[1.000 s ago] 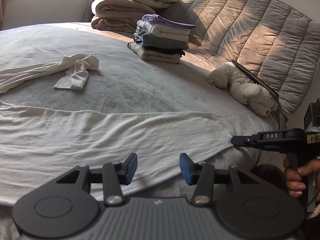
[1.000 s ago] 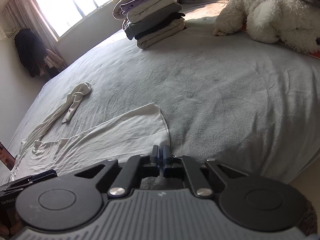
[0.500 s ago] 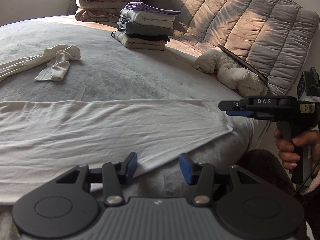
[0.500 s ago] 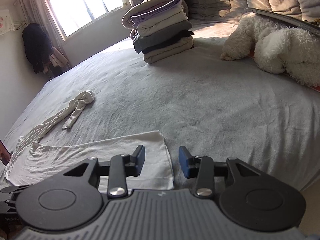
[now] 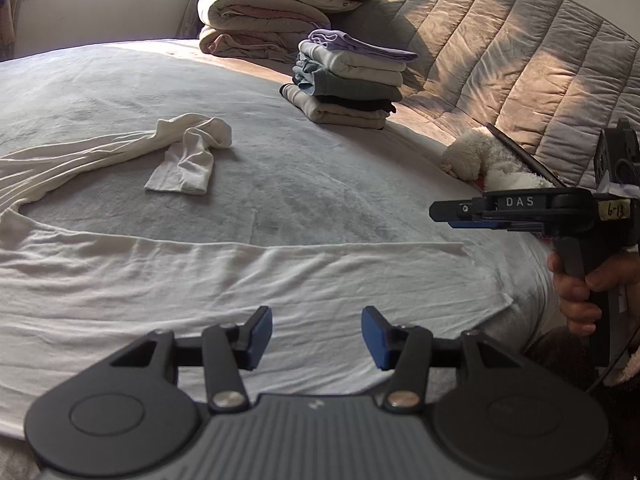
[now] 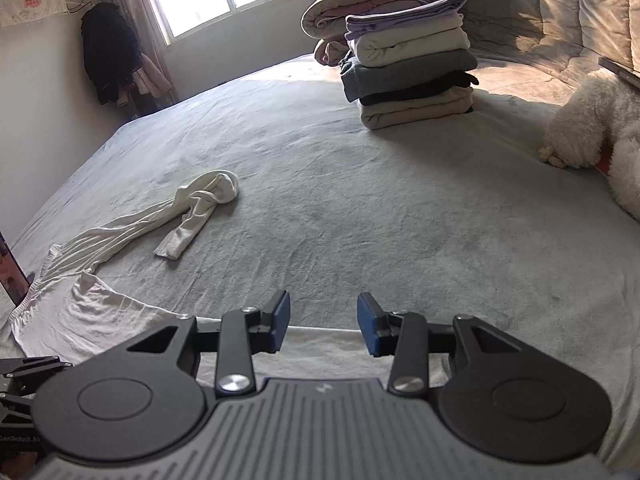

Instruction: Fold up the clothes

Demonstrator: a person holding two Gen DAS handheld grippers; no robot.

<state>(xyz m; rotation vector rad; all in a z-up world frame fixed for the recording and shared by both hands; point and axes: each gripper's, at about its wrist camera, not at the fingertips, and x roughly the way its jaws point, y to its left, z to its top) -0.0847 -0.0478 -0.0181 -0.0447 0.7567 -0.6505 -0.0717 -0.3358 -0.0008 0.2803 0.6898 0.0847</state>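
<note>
A white garment lies spread flat across the near edge of the bed, its body running as a wide band from the left of the left wrist view to a hem corner at the right, near the mattress edge. From its far left side a long sleeve trails away over the grey sheet and ends in a bunched, doubled-over cuff toward the middle of the bed.

The left gripper hovers over the near part of that band, jaws wide apart, blue pads empty, with cloth showing between and beneath them; whether they touch the fabric cannot be told.

Further right, the right gripper also stands with jaws spread and nothing between them. In its own view the garment's far edge passes just under and behind the fingers, so the gripper sits over the hem end of the cloth. From the left wrist view it shows side-on at the right, above the bed's corner and clear of the hem, with a hand wrapped round its handle.

Beyond, well apart from both grippers, a stack of folded clothes stands near the quilted headboard, folded quilts behind it and a white plush toy to the right
</note>
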